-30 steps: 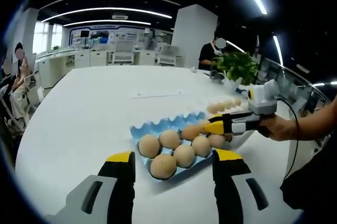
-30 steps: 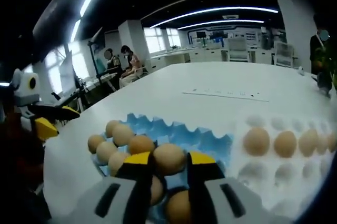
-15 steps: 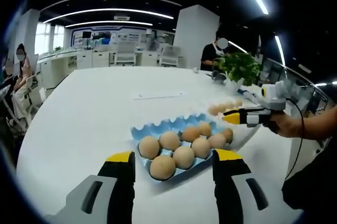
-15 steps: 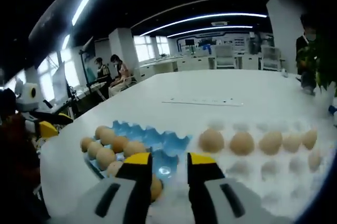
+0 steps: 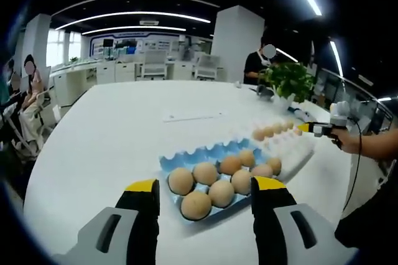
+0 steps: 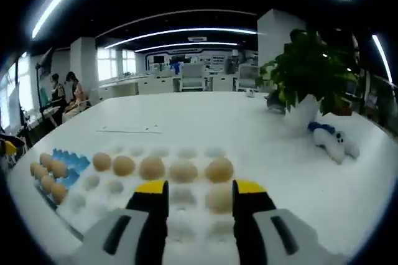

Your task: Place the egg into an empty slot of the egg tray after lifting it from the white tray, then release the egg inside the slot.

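Since the earlier frames, the right gripper [image 6: 194,190] had been carried away from the blue egg tray [image 6: 67,160] and brought over the white tray [image 6: 118,206]; the egg seen between its jaws a second before was no longer there, so that placement was judged complete. Its jaws were held parted with nothing between them. Just beyond the tips, five eggs were lined up in a row, and one more egg [image 6: 219,198] was sitting close against the inner side of the right jaw (judged the likeliest next pick). The blue tray was seen far off to the left of the jaws.

In the left gripper view, the left gripper [image 5: 204,189] was also held open and empty, with the blue egg tray directly ahead of the jaws, eight eggs seated in it and its far row of cups vacant. The right gripper was seen small at the far right, beyond the white tray.

Grasping, lifting, carrying and releasing another egg were all judged outstanding.
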{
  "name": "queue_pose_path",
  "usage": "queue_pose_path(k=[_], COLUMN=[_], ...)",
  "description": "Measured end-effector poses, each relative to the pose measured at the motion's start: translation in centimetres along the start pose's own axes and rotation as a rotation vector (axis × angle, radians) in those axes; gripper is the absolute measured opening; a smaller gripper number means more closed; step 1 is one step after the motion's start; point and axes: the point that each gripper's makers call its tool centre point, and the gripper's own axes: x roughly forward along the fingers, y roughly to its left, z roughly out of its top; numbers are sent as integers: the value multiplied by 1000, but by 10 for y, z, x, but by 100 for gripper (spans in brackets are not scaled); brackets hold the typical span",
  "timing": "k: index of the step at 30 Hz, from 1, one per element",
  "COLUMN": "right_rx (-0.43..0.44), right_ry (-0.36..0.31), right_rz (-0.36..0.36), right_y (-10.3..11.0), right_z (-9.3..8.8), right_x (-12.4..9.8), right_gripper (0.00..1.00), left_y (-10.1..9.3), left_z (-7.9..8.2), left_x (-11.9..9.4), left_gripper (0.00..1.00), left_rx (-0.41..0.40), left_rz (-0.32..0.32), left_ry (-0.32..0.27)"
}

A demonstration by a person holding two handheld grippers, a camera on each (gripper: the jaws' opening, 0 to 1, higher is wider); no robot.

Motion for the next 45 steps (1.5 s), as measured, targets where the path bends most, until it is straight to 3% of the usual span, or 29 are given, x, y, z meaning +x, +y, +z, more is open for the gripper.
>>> queue_pose_path(k=[5,8,10,20,26,30,35,38,39,43,45], right_rx=[-44,-77,-60,-80,0,38,46,40,14,-11,-16], right_ry=[46,121,77,93,-24,-52,-63,-44,-37,-19,-11], right_rz=[9,10,11,14,33,137,300,384,447,510,537], right_y=[-2,-3,-2,2,14,47,123,152,175,209,221], right_z=[-11,-26,-19,-12,20,29,32,28,26,20,16], right_x=[16,23,24,19,-2,-7,-16,-17,-18,-16,-15], right_gripper=[45,29,28,25,25,25,25,25,25,25,25], left_y=[-4,-4,-5,-4,-2,2,3,3,3,5,2], left_z=[2,3,4,1,0,-1,0,0,0,0,1], left_x=[2,2,1,3,1,1,6,7,8,8,9], left_gripper=[59,59,58,59,59,61,63,64,64,66,75], left_rx=[6,8,8,4,5,-13,-31,-47,-58,-105,-138], left_rz=[3,7,8,11,9,7,-12,-16,-20,-25,-42], left_ry=[2,3,-1,6,10,19,18,21,18,9,4])
